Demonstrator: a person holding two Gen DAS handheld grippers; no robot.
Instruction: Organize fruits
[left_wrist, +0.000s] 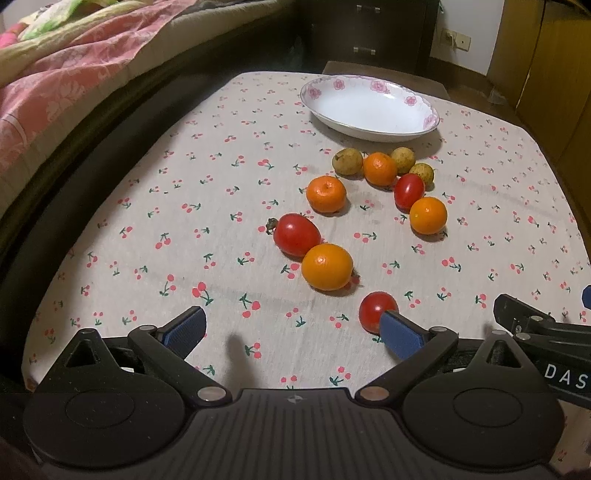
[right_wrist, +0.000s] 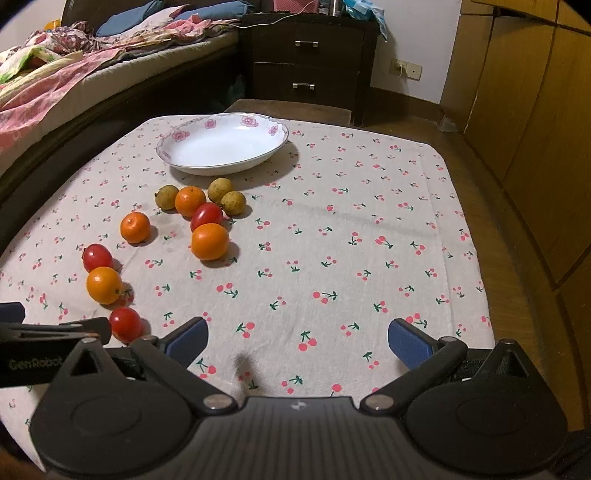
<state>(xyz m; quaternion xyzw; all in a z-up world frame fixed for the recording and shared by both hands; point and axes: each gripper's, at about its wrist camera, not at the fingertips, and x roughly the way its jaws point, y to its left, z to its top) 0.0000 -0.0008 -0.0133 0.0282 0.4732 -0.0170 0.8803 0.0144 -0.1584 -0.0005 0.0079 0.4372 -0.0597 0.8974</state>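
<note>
- Black left hand-held gripper (left_wrist: 293, 330) sits nearest, its blue-padded fingers spread wide apart with nothing between them; it hovers low over the near edge of the desk (left_wrist: 184, 184), which is covered by a pale cloth printed with small red cherries
- Black right hand-held gripper (right_wrist: 297, 339) is likewise spread wide and holds nothing; only cloth lies between its fingers
- Small round red cherry tomato (left_wrist: 377, 310) lies just behind the left gripper's right finger; whether they touch I cannot tell
- Farther out, a round orange citrus fruit (left_wrist: 327, 266) rests against an oval red tomato with a dried stem (left_wrist: 296, 234)
- Beyond these, a second orange fruit (left_wrist: 326, 194) lies alone; to its right a third orange fruit (left_wrist: 428, 215) sits beside another red tomato (left_wrist: 408, 190)
- Behind them, a fourth orange fruit (left_wrist: 379, 168) clusters with three small yellow-green round fruits (left_wrist: 347, 161)
- Farthest, a shallow white oval ceramic dish with pink flowers on its rim (left_wrist: 430, 120) stands unfilled; all the fruit lies on the cloth, none in the dish
- Left of the desk, a bed with a pink patterned cover (left_wrist: 74, 74)
</note>
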